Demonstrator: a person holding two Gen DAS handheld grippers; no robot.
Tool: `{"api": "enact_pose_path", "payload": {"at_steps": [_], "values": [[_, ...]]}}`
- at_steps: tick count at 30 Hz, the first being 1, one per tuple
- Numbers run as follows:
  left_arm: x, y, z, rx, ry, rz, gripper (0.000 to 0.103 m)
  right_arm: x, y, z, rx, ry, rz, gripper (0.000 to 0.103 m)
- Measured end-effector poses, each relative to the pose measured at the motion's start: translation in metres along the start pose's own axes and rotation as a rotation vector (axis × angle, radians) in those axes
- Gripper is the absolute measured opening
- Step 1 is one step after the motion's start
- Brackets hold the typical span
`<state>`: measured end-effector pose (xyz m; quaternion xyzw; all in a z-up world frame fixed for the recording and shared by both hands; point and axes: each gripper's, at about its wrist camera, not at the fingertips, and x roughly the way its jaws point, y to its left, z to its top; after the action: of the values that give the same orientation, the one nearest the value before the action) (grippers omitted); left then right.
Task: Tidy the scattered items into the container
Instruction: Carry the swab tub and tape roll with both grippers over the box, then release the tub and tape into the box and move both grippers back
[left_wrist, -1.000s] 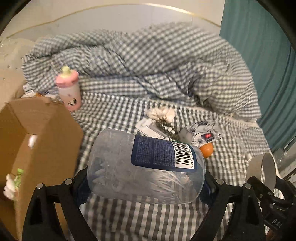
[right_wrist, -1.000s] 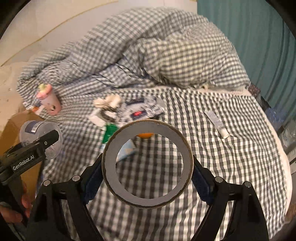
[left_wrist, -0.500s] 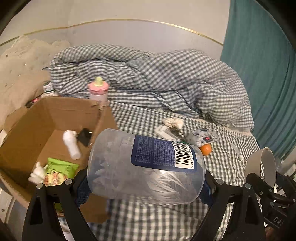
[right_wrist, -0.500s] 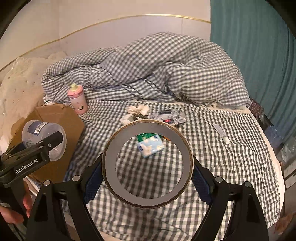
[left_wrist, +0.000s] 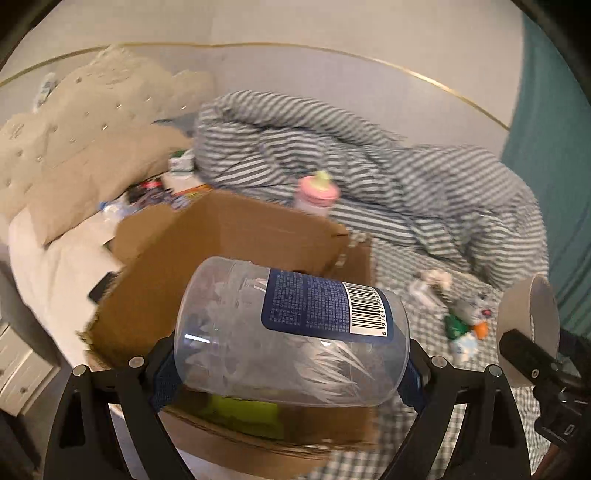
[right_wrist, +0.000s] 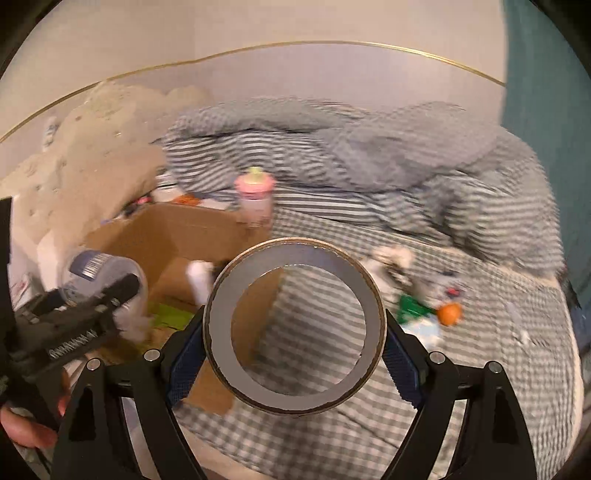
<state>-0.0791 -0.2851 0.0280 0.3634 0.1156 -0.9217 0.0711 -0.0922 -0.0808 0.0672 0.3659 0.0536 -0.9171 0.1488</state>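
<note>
I have the clear plastic jar (left_wrist: 291, 332) lying crosswise between the left gripper (left_wrist: 291, 373)'s jaws, pads pressed on its two ends, and it hangs over the open cardboard box (left_wrist: 221, 236) that stands on the bed, near the box's front wall. To do this drop well I would bring the jar further over the middle of the opening, lower it until it sits just above the green packet (left_wrist: 243, 411) in the bottom, and only then let the jaws part, so the jar cannot roll off the rim onto the checked bedsheet (right_wrist: 480, 369). My right gripper (right_wrist: 295, 354) has its jaws spread wide and closed on the outer edge of the tape roll (right_wrist: 295, 325), which faces the camera ring-on; it sits beside the box's right wall, over the sheet, not yet above the opening. I would send that one in second, to keep the two grippers from crowding each other over the box. Both grippers tilt forward and downward toward the bed, the left one to the left of the right, a hand (right_wrist: 26, 424) showing under it. Left on the sheet are the pink bottle (right_wrist: 255, 199) behind the box and a small heap with an orange ball (right_wrist: 448, 314), well apart from the box.
</note>
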Motion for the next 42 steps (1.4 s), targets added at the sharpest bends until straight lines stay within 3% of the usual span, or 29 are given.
{"api": "enact_pose_path", "payload": {"at_steps": [7,12,14,19,27,33,42], "values": [[0.036,0.04,-0.002,-0.041,0.063,0.037,0.094,0.05,0.063,0.012,-0.078,0.06,0.076,0.085],[0.056,0.051,-0.003,-0.06,0.095,0.077,0.097,0.07,0.081,0.01,-0.12,0.07,0.125,0.086],[0.062,0.049,-0.004,-0.046,0.114,0.116,0.102,0.07,0.078,0.01,-0.099,0.051,0.121,0.094],[0.061,0.038,-0.005,-0.035,0.105,0.125,0.103,0.065,0.054,0.011,0.006,0.048,0.197,0.095],[0.039,0.009,-0.007,-0.025,0.082,0.118,0.103,0.033,0.013,0.002,0.067,0.018,0.154,0.095],[0.023,-0.036,-0.012,0.016,0.068,0.09,0.103,-0.005,-0.032,-0.018,0.071,-0.015,0.057,0.095],[0.014,-0.143,-0.051,0.115,0.097,-0.054,0.103,-0.063,-0.142,-0.067,0.173,-0.025,-0.124,0.095]]}}
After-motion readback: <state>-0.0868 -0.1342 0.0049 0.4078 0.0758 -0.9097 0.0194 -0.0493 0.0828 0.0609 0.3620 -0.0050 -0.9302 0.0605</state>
